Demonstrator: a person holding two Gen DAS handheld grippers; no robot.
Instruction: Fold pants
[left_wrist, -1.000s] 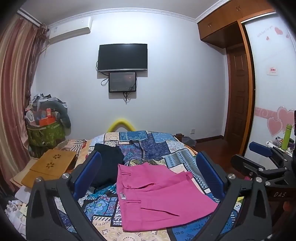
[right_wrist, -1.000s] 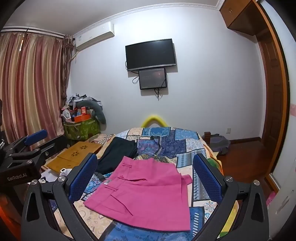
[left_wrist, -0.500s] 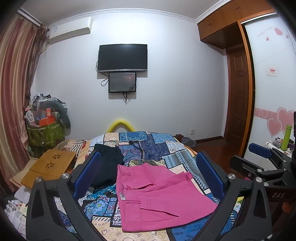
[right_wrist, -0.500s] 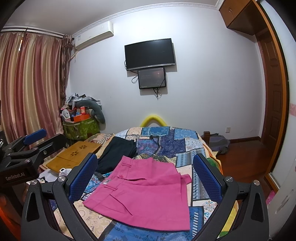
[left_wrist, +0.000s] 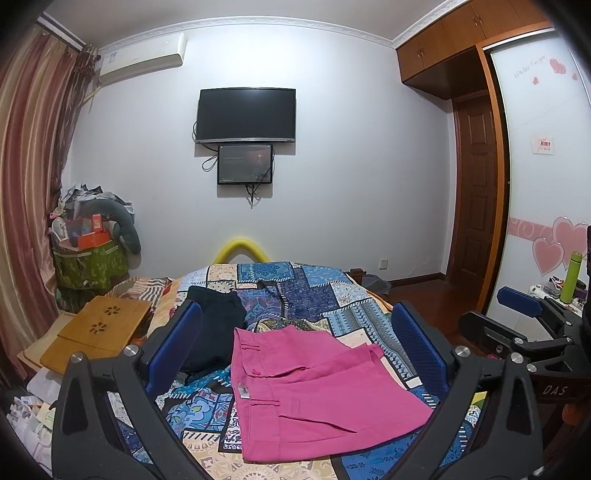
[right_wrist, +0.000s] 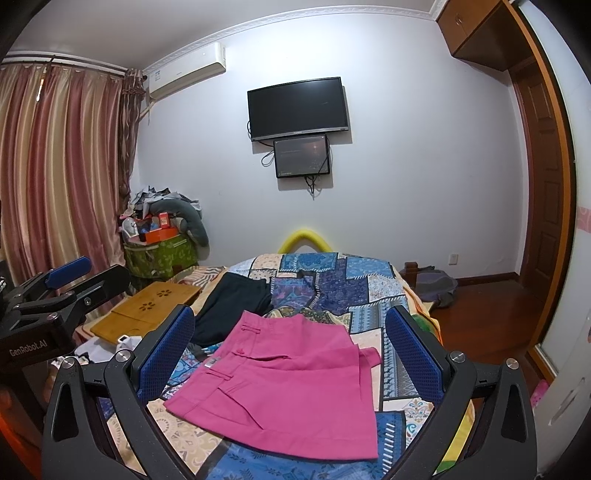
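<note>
Pink pants (left_wrist: 314, 391) lie folded in a compact stack on the patchwork bedspread (left_wrist: 317, 295); they also show in the right wrist view (right_wrist: 291, 387). My left gripper (left_wrist: 295, 350) is open and empty, held above the near end of the bed with the pants between its blue pads. My right gripper (right_wrist: 291, 354) is open and empty, also above and short of the pants. Each gripper shows at the edge of the other's view, the right gripper (left_wrist: 524, 325) on the right, the left gripper (right_wrist: 55, 295) on the left.
A dark folded garment (left_wrist: 214, 325) lies on the bed left of the pants. A wooden lap desk (left_wrist: 99, 332) and a green basket of clutter (left_wrist: 88, 266) stand at the left. A TV (left_wrist: 245, 114) hangs on the far wall. A door (left_wrist: 476, 206) and wood floor are at the right.
Both grippers have shifted only slightly. The pants have not moved.
</note>
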